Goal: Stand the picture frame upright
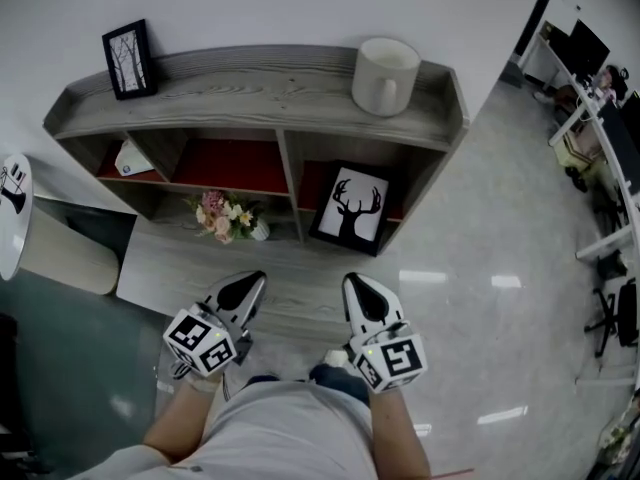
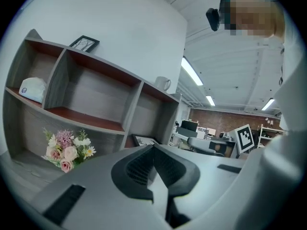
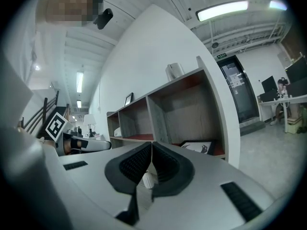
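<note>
Mostly, the gripper views cut the picture frame (image 1: 352, 208) off behind each gripper's own body, so only a strip of it shows there. The left gripper (image 1: 247, 288) and the right gripper (image 1: 357, 288) both have their jaws pressed together on nothing, side by side and apart from the shelf (image 1: 300, 88). Black-rimmed, with a black deer head on white, the frame sits tilted in the shelf's lower right compartment.
</note>
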